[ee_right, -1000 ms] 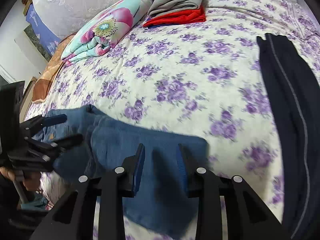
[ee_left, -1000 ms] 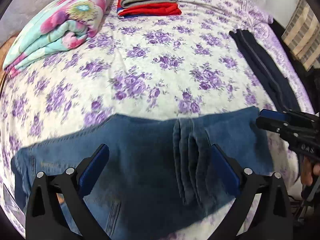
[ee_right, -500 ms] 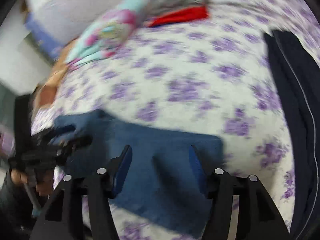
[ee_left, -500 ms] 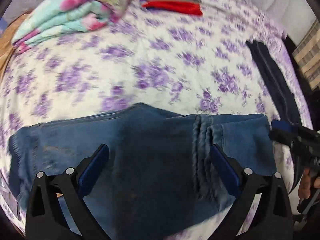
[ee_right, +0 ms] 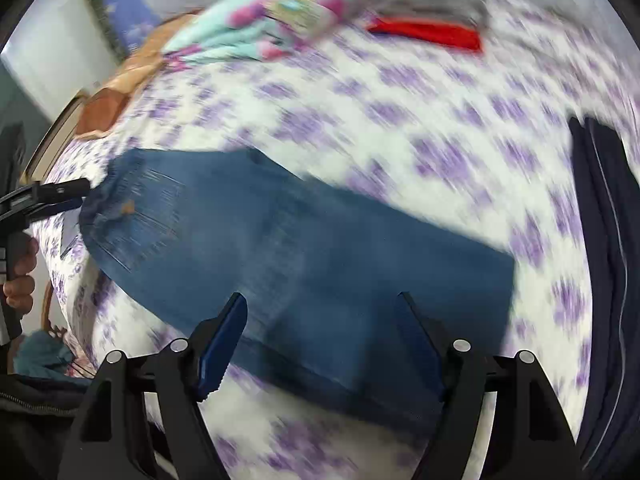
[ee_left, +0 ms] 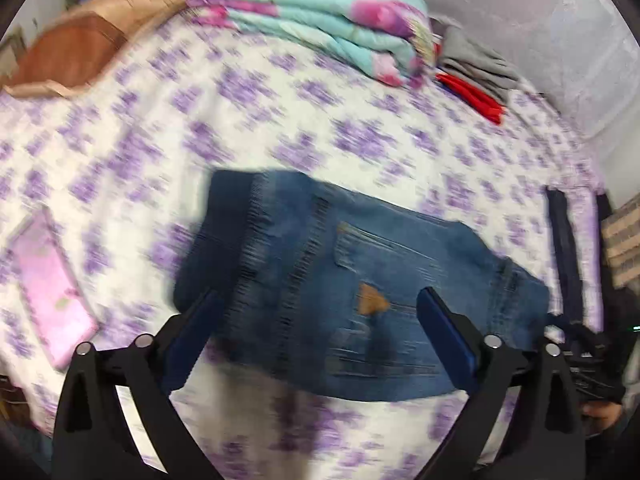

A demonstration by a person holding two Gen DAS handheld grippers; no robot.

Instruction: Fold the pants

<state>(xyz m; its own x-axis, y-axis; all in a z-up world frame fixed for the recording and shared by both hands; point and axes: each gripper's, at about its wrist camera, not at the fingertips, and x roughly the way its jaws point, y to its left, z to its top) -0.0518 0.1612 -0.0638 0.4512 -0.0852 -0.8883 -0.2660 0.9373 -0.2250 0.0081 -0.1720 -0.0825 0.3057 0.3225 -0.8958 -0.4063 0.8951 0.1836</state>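
Since the earlier frames, the left wrist view had been swung across the bed: the folded floral quilt was now seen at the top centre rather than the top left, and the jeans were shown as a shorter folded bundle with a back pocket and a tan patch facing up. A brown pillow and a pink flat object had come into sight on the left.

In the left wrist view, the left gripper was held above the jeans with its jaws wide apart; no cloth was clamped between the blue pads, and the denim was seen lying on the purple-flowered bedsheet beyond them. Grey clothes were stacked on red clothes beside the quilt. Dark trousers were laid along the right edge of the bed. The picture was blurred by motion.

In the right wrist view, the right gripper was seen with its jaws opening, far wider than before, and the pads were not pressed on anything; the leg end of the jeans was spread flat on the bedsheet in front of them. The left gripper was visible at the far left, close to the waist end of the jeans, gripped by a hand; whether it touched the denim could not be told. The dark trousers were laid at the right, apart from the jeans.
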